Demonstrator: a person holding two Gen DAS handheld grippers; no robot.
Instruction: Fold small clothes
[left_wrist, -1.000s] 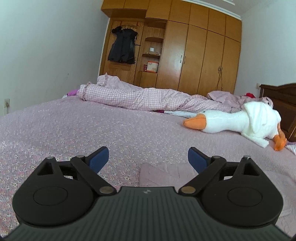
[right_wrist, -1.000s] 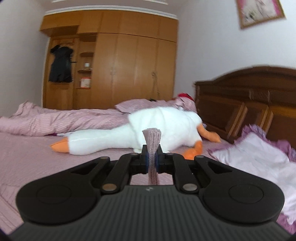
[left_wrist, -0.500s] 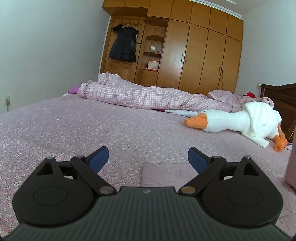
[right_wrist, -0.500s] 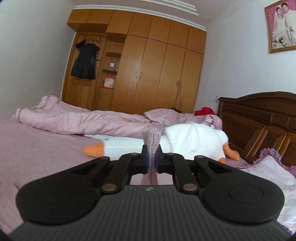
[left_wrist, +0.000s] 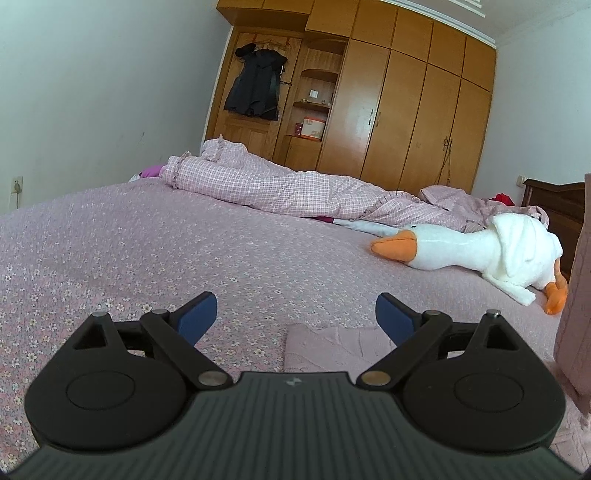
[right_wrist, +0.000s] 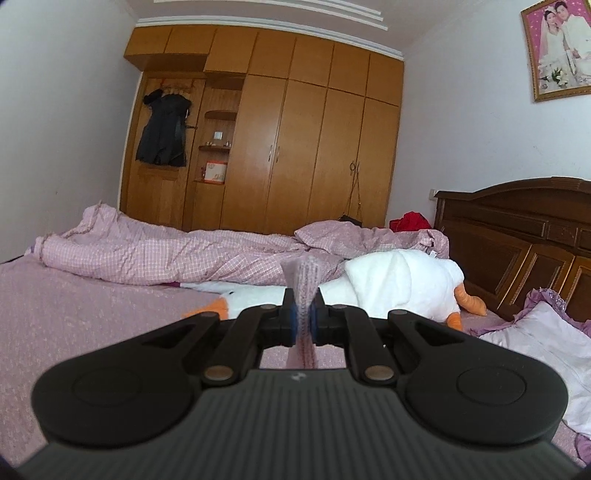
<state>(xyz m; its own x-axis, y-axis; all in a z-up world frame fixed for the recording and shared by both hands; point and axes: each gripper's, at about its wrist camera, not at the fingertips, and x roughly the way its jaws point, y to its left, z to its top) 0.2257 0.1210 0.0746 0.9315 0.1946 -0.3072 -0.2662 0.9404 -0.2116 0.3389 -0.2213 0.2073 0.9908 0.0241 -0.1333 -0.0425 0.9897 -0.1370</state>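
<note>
Right gripper (right_wrist: 303, 320) clamped on a pinch of pale pink knitted garment (right_wrist: 303, 280), jaws closed hard against the cloth, a short tuft standing up above the pads and the rest hanging down out of sight below. Same garment seen in the left wrist view as a hanging panel at the 3 o'clock edge (left_wrist: 576, 295), with its lower part spread flat on the bed (left_wrist: 147, 251) just ahead of the left gripper (left_wrist: 295, 314), at 6 o'clock in that view. Left jaws wide apart and empty, poised above that flat portion, whether touching it cannot be told.

Likely light, soft and limp: no stiffness to hold a shape, so sure to drape and swing from any single pinch. Knit texture probably grippy against the blue pads, little risk of slipping, but prone to stretching if pulled from one point. Not fragile. Best taken at an edge or corner through both layers, with the free gripper catching the opposite corner of the lying part so the fold line stays straight. Floral bedspread may cling and drag the cloth when slid.

Plush goose (left_wrist: 480, 251) at 2 o'clock and rumpled checked quilt (left_wrist: 280, 184) at 12 o'clock, both well apart from the work.
</note>
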